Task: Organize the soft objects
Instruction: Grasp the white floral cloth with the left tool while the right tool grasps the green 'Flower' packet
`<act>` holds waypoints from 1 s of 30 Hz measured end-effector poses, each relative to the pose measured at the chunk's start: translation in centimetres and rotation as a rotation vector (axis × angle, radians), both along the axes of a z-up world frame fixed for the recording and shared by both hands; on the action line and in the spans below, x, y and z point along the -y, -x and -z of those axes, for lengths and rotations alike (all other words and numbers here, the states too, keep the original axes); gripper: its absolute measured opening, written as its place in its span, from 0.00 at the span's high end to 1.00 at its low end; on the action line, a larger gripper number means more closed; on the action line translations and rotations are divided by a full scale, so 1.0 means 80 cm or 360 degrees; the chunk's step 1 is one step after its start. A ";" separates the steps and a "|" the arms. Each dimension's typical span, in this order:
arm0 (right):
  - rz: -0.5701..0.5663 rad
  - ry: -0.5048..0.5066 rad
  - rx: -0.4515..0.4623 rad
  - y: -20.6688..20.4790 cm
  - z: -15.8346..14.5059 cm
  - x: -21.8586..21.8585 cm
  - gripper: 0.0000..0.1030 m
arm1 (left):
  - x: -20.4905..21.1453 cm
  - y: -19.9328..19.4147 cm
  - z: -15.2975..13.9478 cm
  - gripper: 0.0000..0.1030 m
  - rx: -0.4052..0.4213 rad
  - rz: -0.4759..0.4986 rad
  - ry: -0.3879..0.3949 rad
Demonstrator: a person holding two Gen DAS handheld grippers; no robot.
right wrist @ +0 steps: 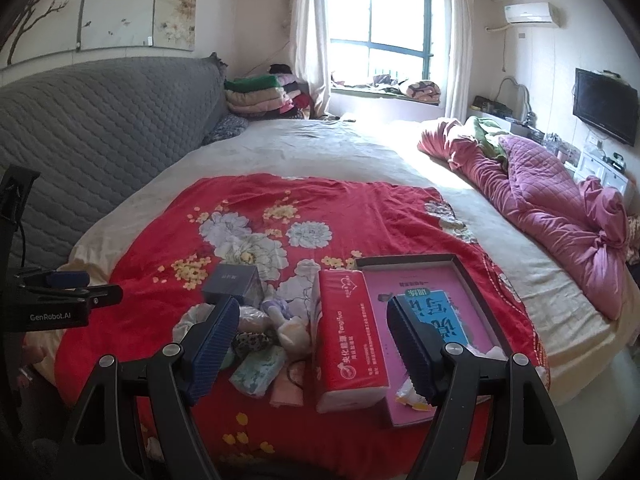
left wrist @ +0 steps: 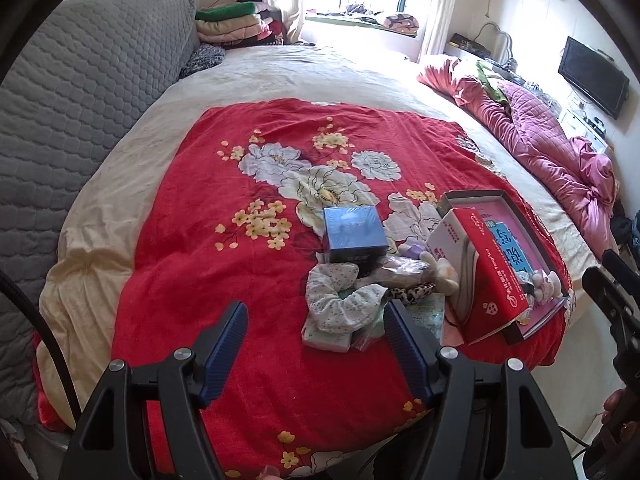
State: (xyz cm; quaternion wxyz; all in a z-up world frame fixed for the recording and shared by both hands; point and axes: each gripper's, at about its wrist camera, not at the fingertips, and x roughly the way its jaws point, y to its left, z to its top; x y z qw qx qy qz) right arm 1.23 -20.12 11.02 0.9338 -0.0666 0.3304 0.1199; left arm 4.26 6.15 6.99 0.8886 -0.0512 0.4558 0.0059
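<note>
Both grippers, left (left wrist: 316, 332) and right (right wrist: 312, 332), are hovering open and empty near the blanket's (left wrist: 240, 272) front edge, the left being nearer the scrunchie (left wrist: 340, 300) just ahead.

Red floral blanket (left wrist: 224, 264): soft matt plush cloth. Blue box (left wrist: 354, 232): glossy film wrap. Red tissue pack (right wrist: 350, 336) beside it: shiny plastic. Headboard cover (left wrist: 80, 120): grey quilted matt fabric.
</note>
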 end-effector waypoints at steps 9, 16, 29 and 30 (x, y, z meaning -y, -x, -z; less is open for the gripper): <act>-0.0090 0.0067 -0.0140 -0.003 0.055 -0.044 0.25 | -0.012 -0.007 0.047 0.32 -0.0043 -0.0010 0.0074; -0.0029 0.0047 -0.0273 -0.016 0.100 -0.059 0.25 | -0.023 -0.017 0.078 0.32 -0.0057 -0.0023 0.0215; 0.0024 0.0146 -0.0415 -0.033 0.167 -0.088 0.25 | -0.029 -0.064 0.140 0.32 -0.0083 -0.0032 0.0219; 0.0033 0.0141 -0.0435 -0.037 0.173 -0.091 0.25 | -0.032 -0.067 0.141 0.32 -0.0083 -0.0033 0.0238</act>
